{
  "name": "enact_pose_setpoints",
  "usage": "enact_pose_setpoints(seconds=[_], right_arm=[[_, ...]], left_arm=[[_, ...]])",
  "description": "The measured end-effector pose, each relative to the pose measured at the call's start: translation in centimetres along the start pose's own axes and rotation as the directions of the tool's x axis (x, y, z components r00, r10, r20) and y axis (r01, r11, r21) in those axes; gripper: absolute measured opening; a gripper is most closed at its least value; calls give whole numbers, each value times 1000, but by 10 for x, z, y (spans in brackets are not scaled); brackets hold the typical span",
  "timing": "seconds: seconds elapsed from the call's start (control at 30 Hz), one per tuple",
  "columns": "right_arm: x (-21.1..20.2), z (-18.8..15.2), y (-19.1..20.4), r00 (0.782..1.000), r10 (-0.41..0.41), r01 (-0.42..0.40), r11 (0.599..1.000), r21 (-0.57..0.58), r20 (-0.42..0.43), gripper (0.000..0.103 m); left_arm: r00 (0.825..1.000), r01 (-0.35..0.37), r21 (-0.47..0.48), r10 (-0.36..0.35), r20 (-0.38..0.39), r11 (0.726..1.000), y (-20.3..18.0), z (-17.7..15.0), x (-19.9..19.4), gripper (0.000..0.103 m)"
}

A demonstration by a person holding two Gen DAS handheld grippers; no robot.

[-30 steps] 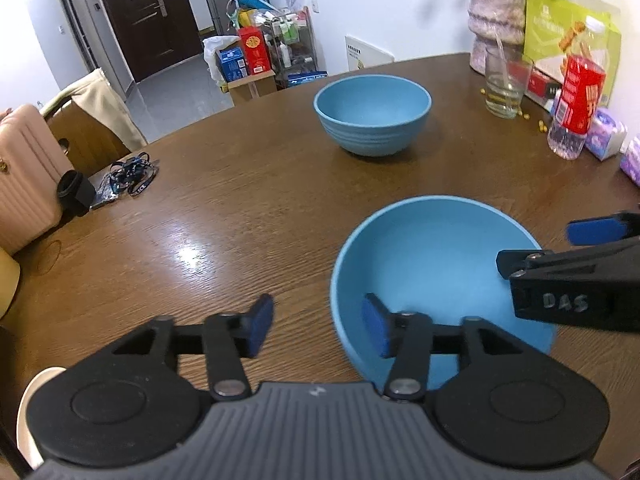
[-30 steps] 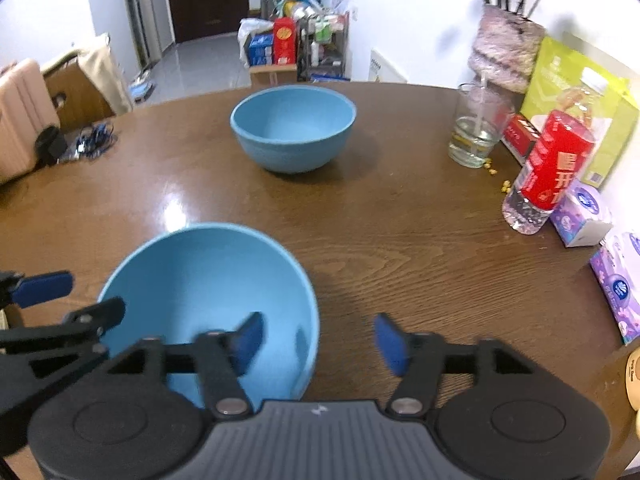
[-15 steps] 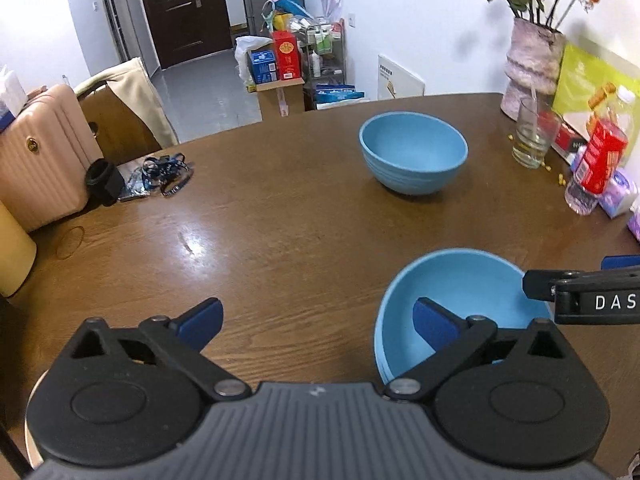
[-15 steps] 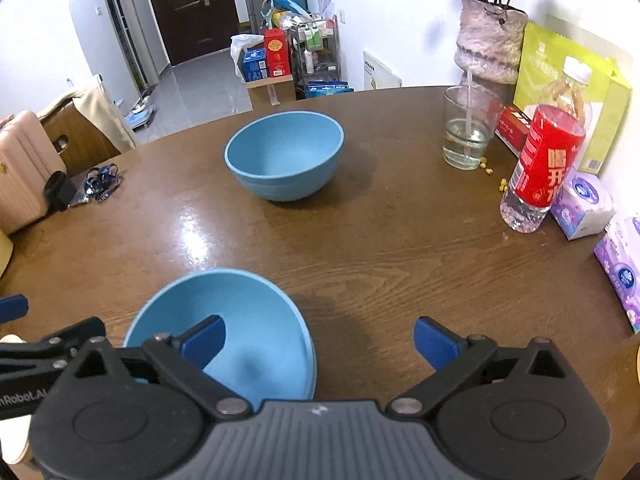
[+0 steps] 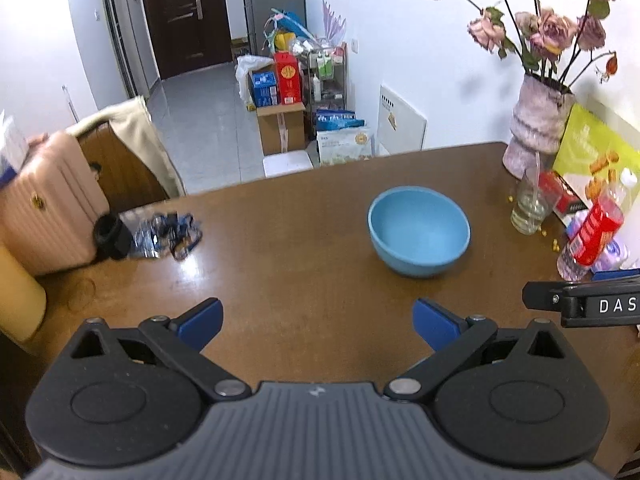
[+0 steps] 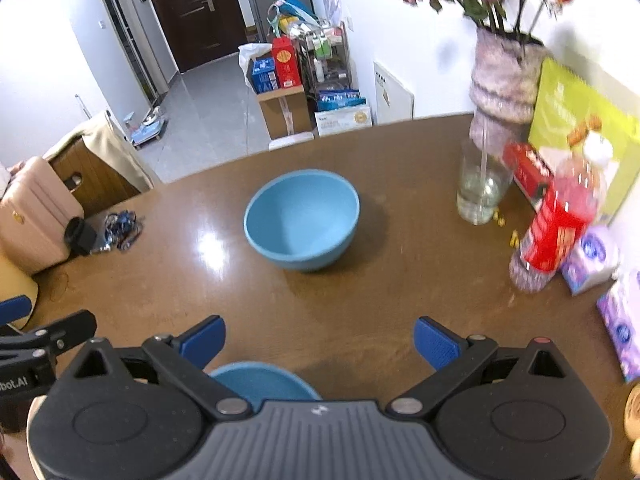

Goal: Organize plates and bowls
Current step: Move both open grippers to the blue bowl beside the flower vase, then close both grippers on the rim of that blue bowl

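Two blue bowls (image 6: 302,220) (image 6: 262,380), seemingly one glass (image 6: 482,188)

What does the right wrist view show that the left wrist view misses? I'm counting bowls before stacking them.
Only the right wrist view shows a second blue bowl, close in, partly hidden behind the open right gripper. Only the left wrist view shows the open left gripper head on, with bare table between its fingers. Both show the far blue bowl on the table, the glass, the vase and the red-labelled bottle.
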State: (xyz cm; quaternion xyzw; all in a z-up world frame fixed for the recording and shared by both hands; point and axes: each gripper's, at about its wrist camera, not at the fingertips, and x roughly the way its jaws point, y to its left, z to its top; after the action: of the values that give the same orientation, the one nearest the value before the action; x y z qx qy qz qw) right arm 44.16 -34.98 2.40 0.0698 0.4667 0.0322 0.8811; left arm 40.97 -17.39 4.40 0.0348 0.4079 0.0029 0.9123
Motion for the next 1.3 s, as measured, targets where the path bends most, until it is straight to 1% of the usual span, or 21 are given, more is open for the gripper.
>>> enact_pose_setpoints(seconds=[0.17,0.27,0.33,0.47,0.6,0.83,1.1,1.3], right_arm=[[-6,36,2,1000,-5,5,1000,-13,17,101],[-5,59,-3,1000,2,-2,1000,13,10,101],[-3,73,-7,1000,11,-11,999,39,1,101],[8,104,-15,1000,-3,4,996,85,-7,101],[31,118,-23,999,-20,25,992,123,-36,101],[81,123,-36,995,-21,39,983,178,-100,101],[128,126,-45,989,-30,61,977,205,-148,100],[156,125,-47,984,-42,79,973,215,-175,99]], left_arm=[[1000,5,3,-5,19,1000,-5,39,0,103],[1000,8,-5,-8,21,1000,-8,61,7,103],[1000,8,-14,-8,15,1000,-10,76,16,103],[1000,2,-34,-2,-8,999,-15,102,39,103],[999,-16,-73,13,-41,997,-17,122,69,103],[995,-50,-104,40,-97,993,-22,132,121,103],[985,-75,-97,59,-163,992,-30,125,172,103],[979,-73,-96,53,-194,993,-32,120,205,103]])
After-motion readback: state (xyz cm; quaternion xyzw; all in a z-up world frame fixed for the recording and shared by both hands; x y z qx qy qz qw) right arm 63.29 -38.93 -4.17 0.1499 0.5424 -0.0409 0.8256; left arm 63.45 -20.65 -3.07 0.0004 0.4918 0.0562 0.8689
